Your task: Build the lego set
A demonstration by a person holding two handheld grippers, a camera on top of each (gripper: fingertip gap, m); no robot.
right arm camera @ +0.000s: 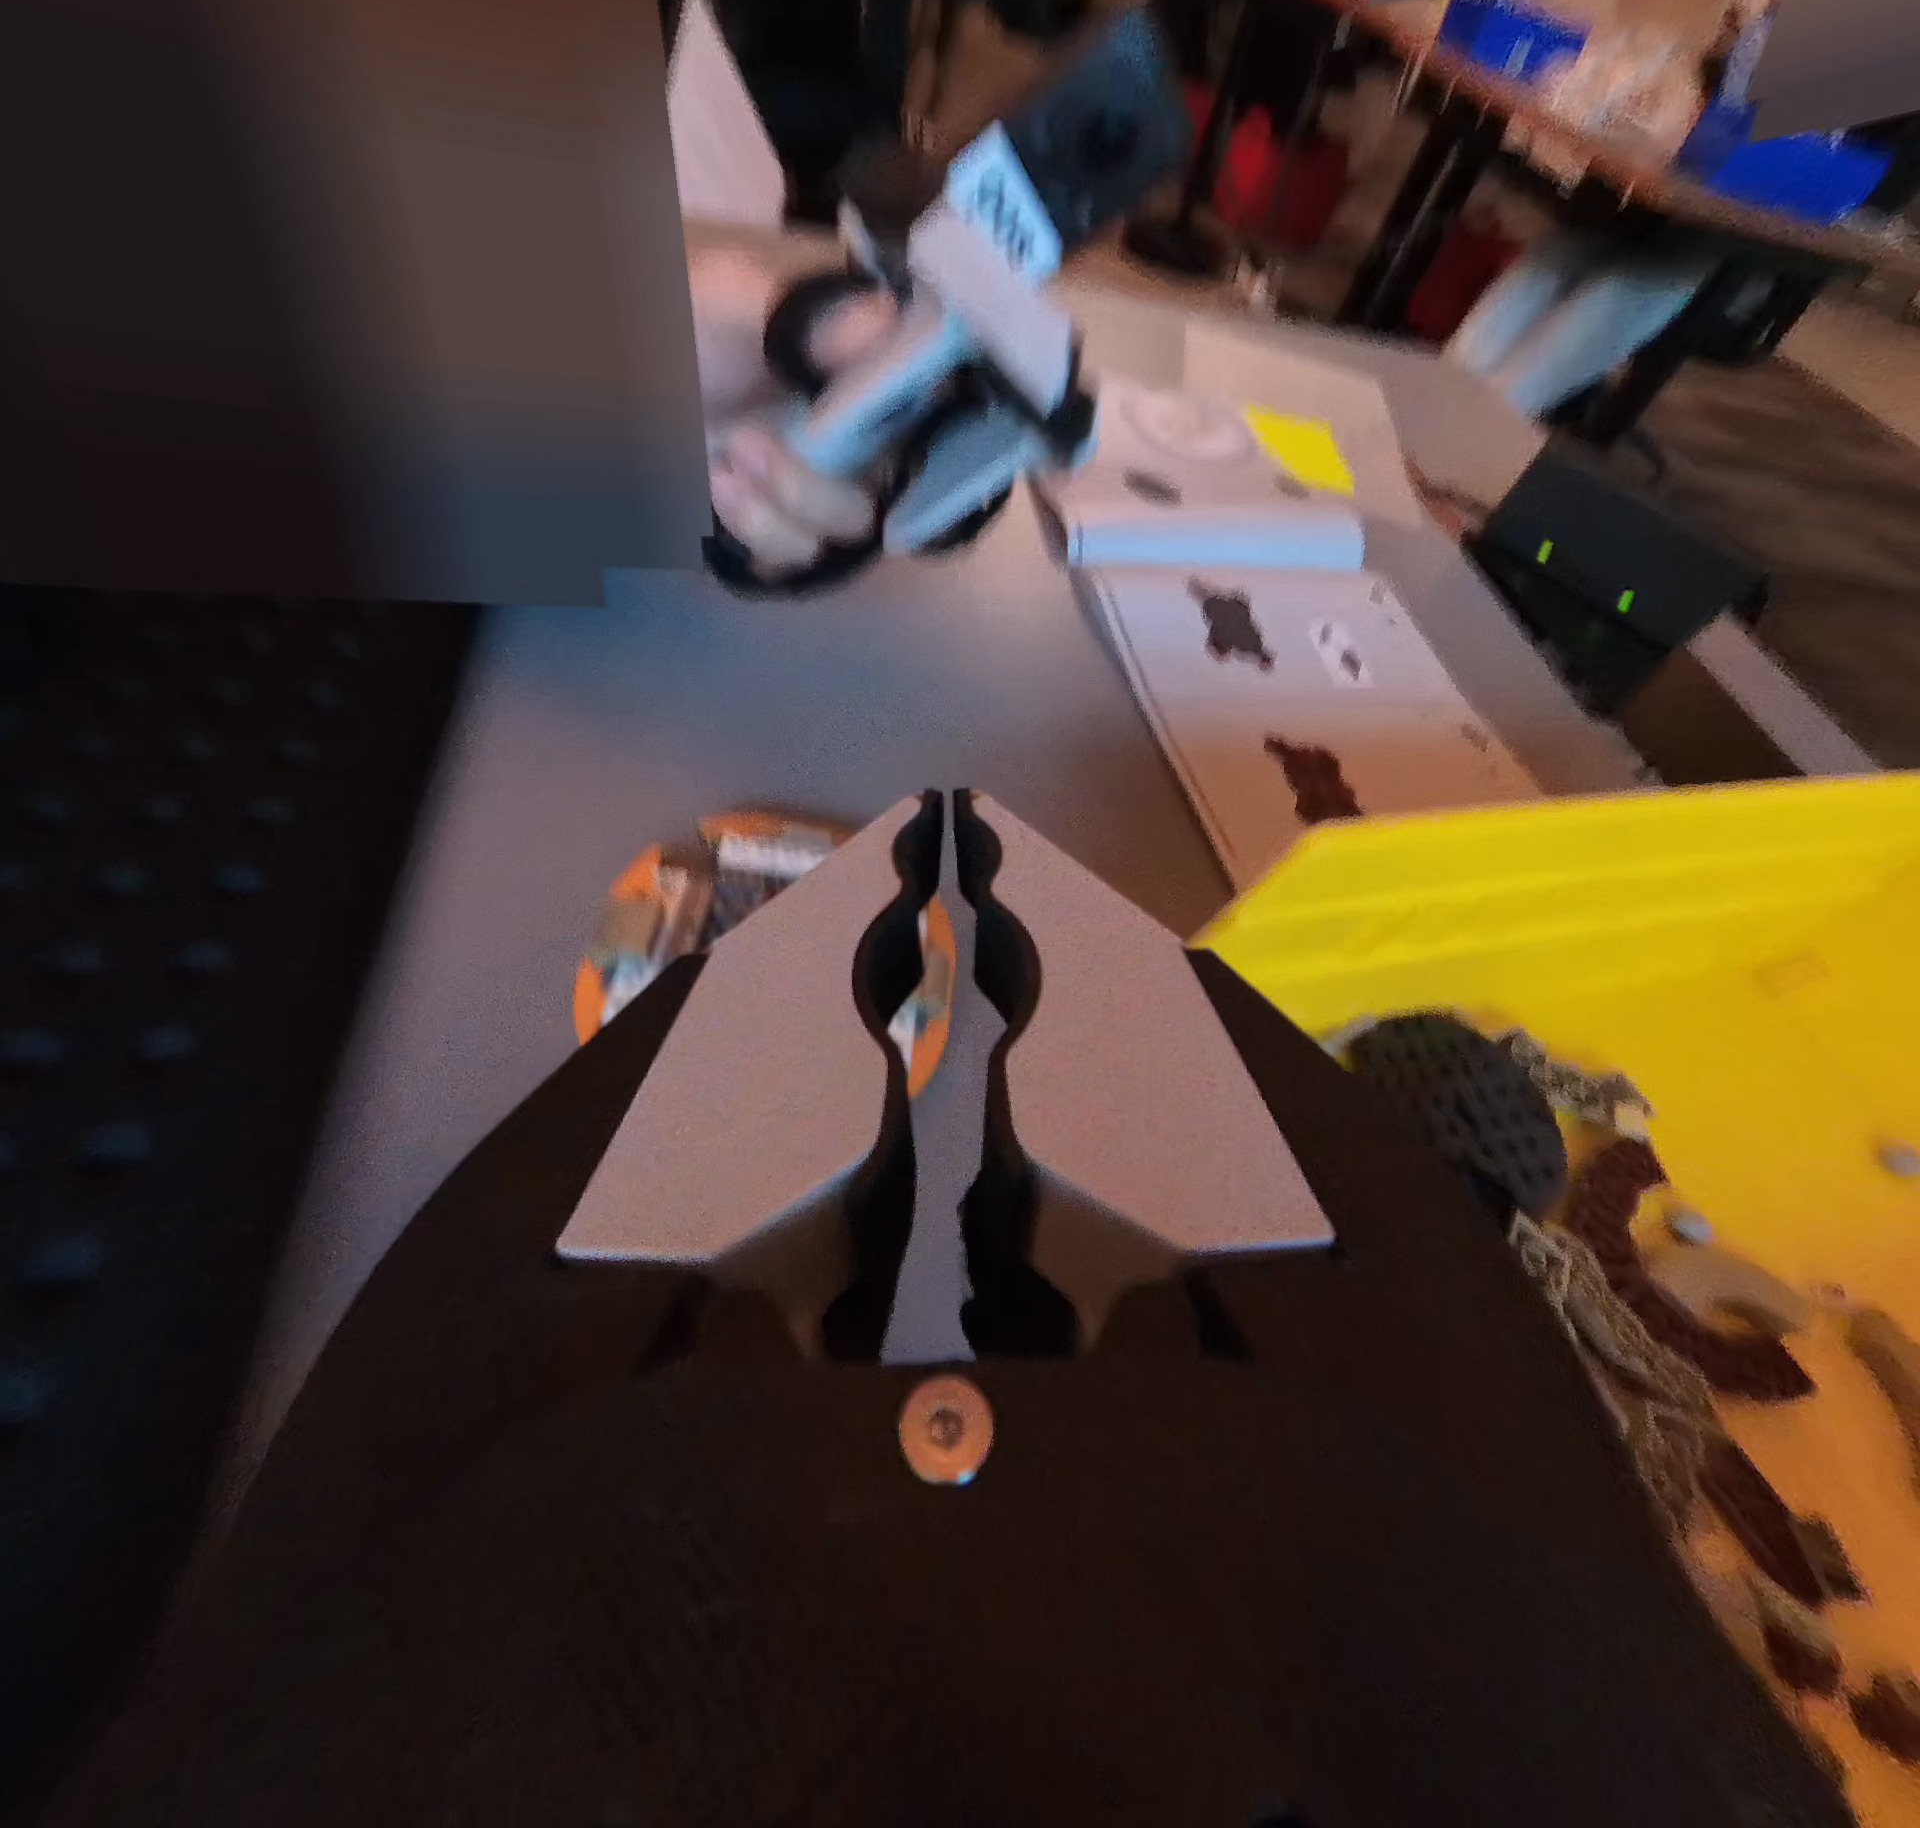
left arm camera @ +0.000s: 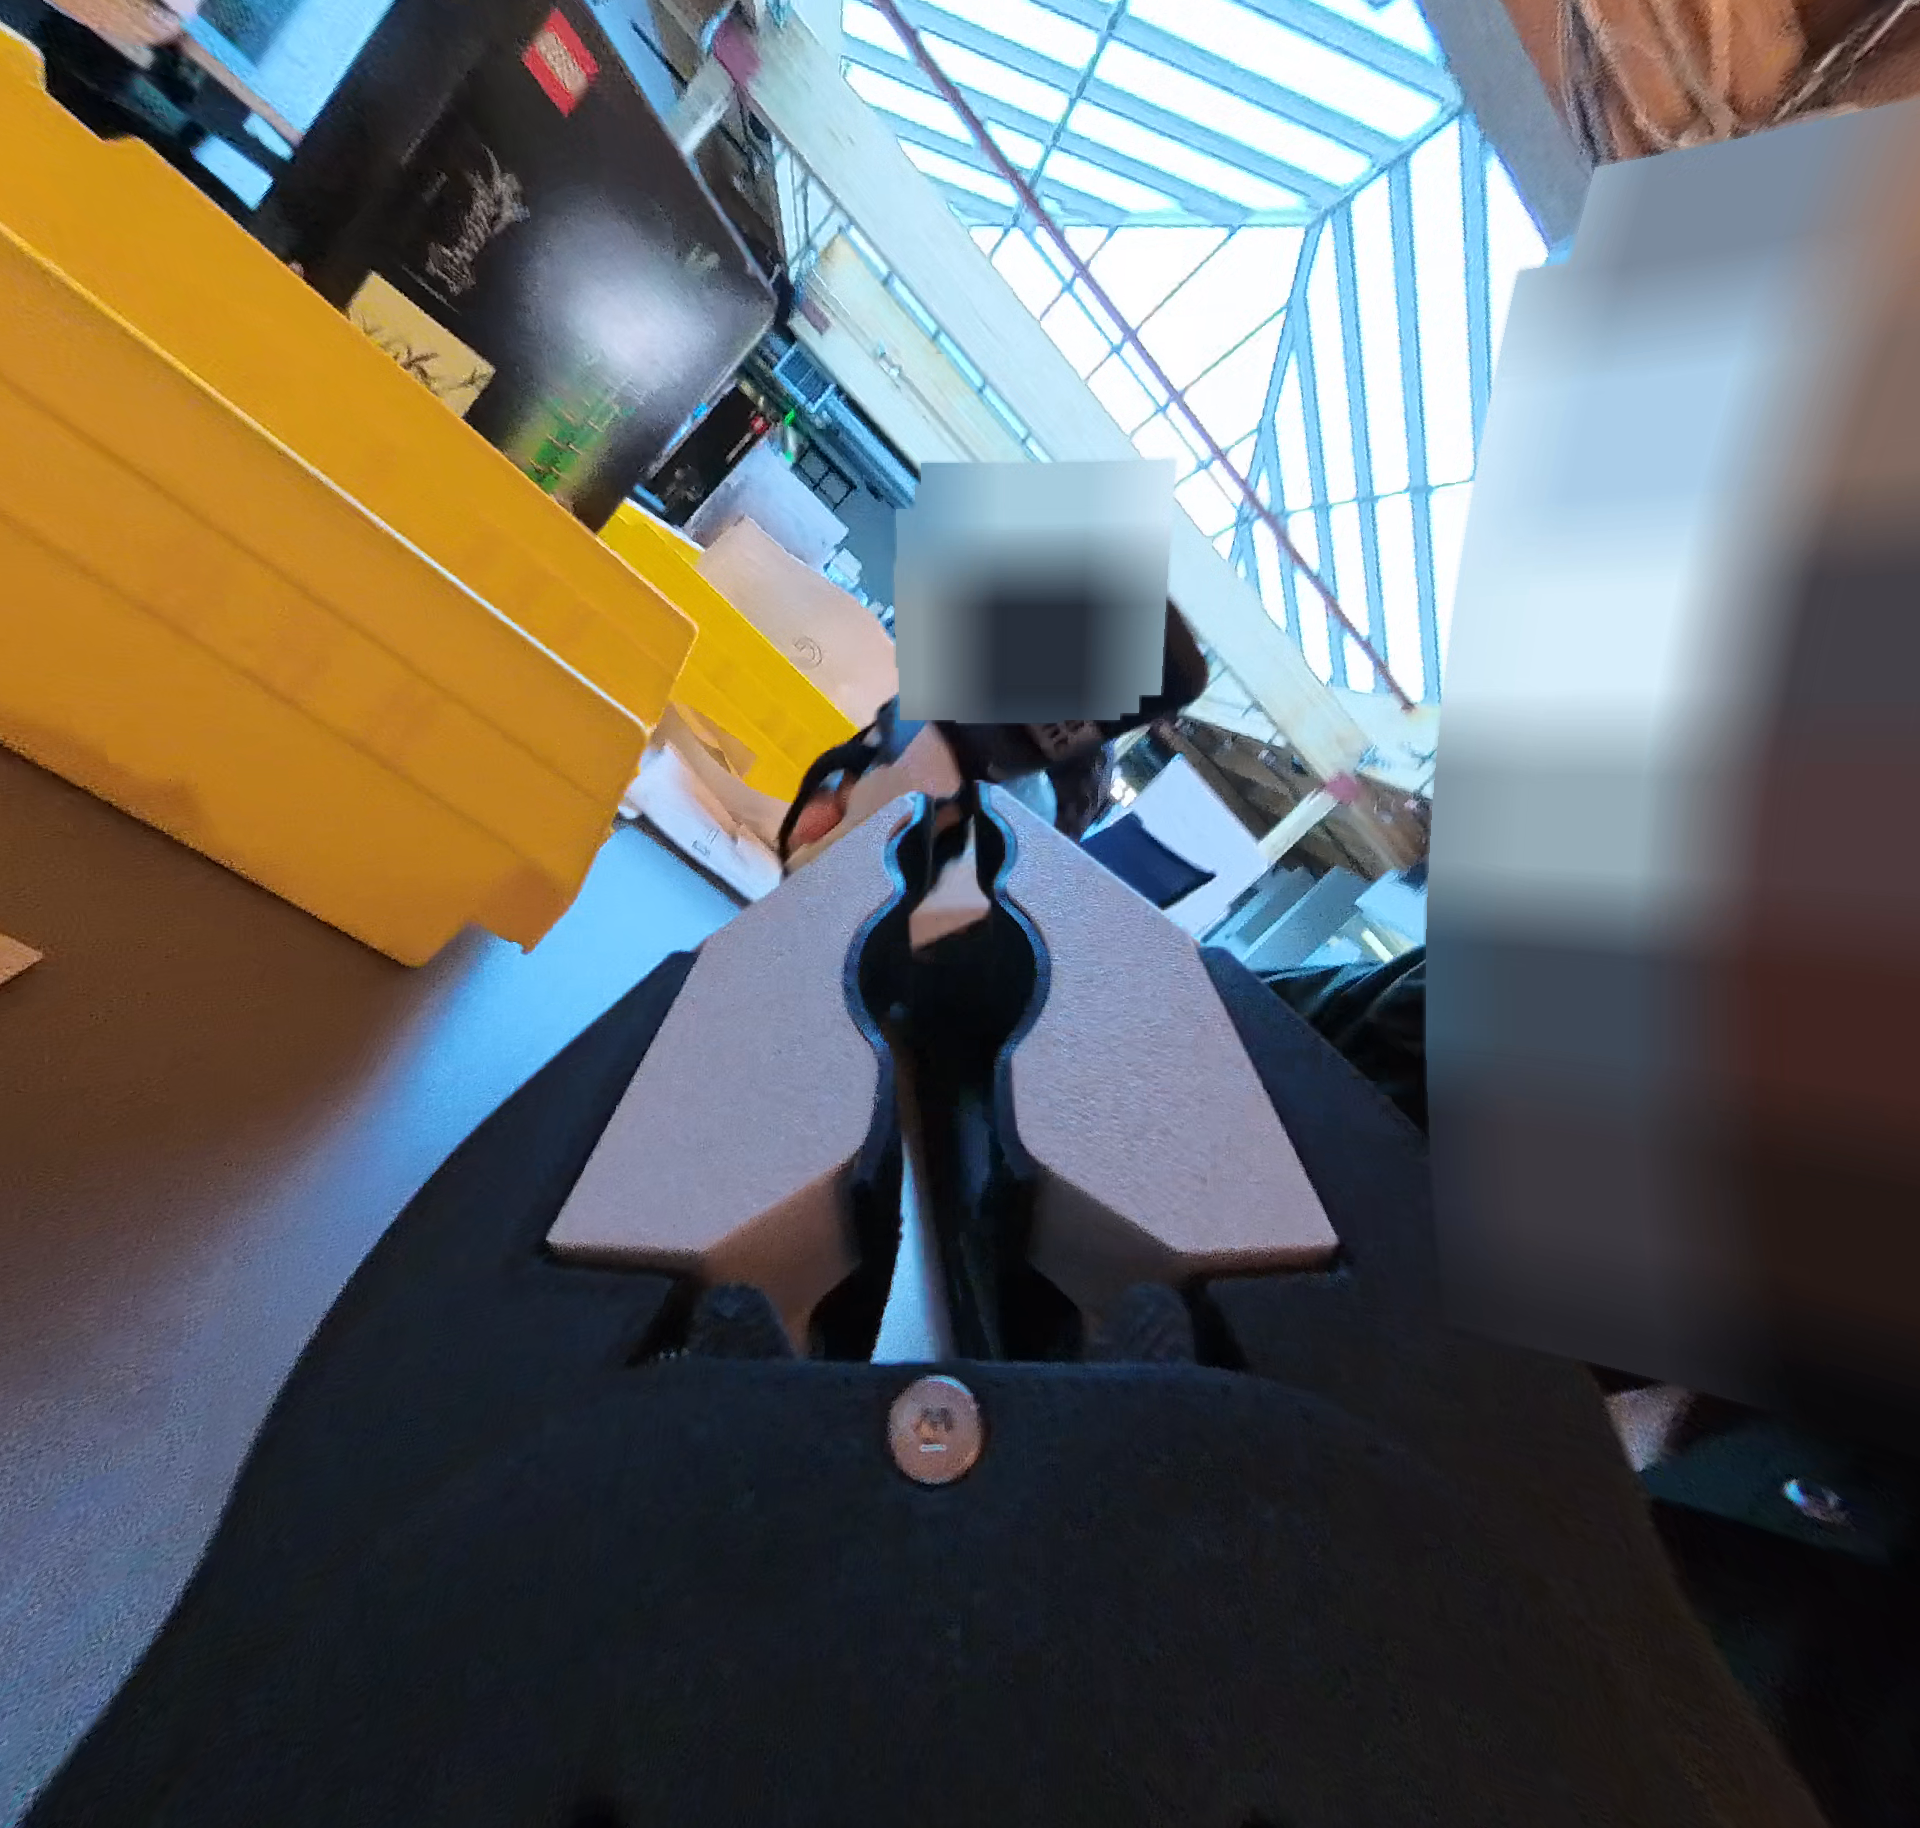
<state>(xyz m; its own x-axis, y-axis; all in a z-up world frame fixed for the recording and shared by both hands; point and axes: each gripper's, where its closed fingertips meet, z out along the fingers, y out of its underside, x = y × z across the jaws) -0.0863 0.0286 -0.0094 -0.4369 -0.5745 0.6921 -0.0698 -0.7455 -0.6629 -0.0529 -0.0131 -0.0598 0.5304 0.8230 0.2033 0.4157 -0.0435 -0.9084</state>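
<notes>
Left wrist view
left claw: tilted up toward the ceiling, tips nearly together with a thin gap; nothing gripped that I can see
yellow bins: stacked on the bench, left of the claw, near it
second yellow bin stack: farther back, behind the first
black lego box: stands behind the yellow bins, upper left
skylight: glass roof grid, fills top centre
background: blurred, cardboard and paper past the claw tips

Right wrist view
right claw: tips closed to a hairline, pointing down at the bench; holds nothing
orange round item: flat on the bench, partly hidden under the claw's left finger; cannot tell what it is
yellow bin: right of the claw, just beside it
lego pieces: loose in the yellow bin, dark grey round studded plate, brown and tan bits
instruction booklet: open on the bench, beyond the bin
black studded baseplate: left edge, on the bench
left claw: farther off, top centre, motion-blurred, state unreadable here
black device: green lights, far right
</notes>
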